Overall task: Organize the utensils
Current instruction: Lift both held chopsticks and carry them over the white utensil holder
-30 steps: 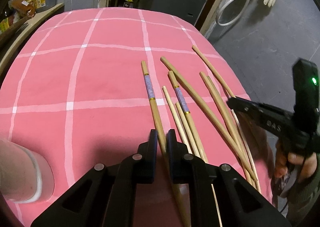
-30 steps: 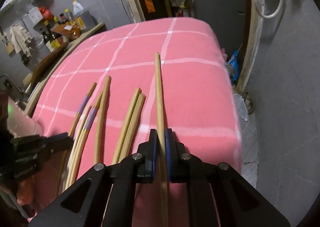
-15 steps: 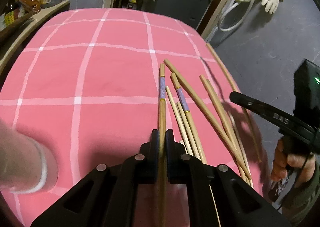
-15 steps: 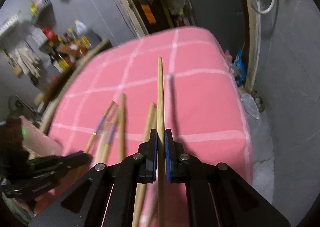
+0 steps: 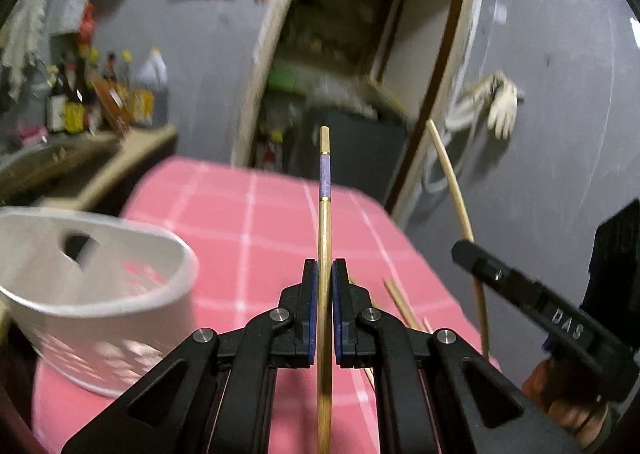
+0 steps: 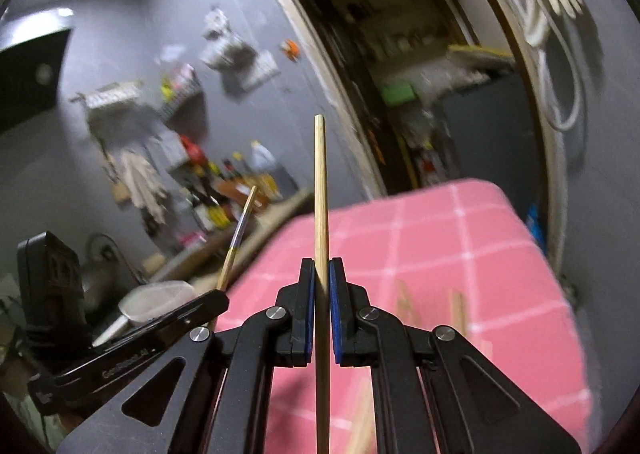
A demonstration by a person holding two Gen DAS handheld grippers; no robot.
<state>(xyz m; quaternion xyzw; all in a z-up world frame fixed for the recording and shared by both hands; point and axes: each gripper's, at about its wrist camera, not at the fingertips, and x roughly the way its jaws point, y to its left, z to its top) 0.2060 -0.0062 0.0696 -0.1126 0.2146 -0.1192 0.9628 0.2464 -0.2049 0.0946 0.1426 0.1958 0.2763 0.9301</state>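
Note:
My left gripper (image 5: 325,268) is shut on a wooden chopstick with a purple band (image 5: 325,222), lifted off the pink checked table (image 5: 248,222) and pointing away. A white utensil holder (image 5: 92,290) stands just to its left. My right gripper (image 6: 321,268) is shut on a plain wooden chopstick (image 6: 320,190), also raised above the table. In the left wrist view the right gripper (image 5: 464,250) shows at the right with its plain chopstick (image 5: 452,182). In the right wrist view the left gripper (image 6: 220,300) shows at the lower left with the banded chopstick (image 6: 238,238). More chopsticks (image 5: 400,300) lie on the cloth.
A doorway (image 5: 360,66) with stored goods lies beyond the table. Bottles (image 5: 92,102) crowd a counter at the left. A glove and hose (image 5: 496,106) hang on the grey wall at the right. A hand (image 5: 560,394) holds the right gripper.
Both grippers have risen and tilted up, each lifting its chopstick off the cloth. The white holder has come into fuller view at the left.

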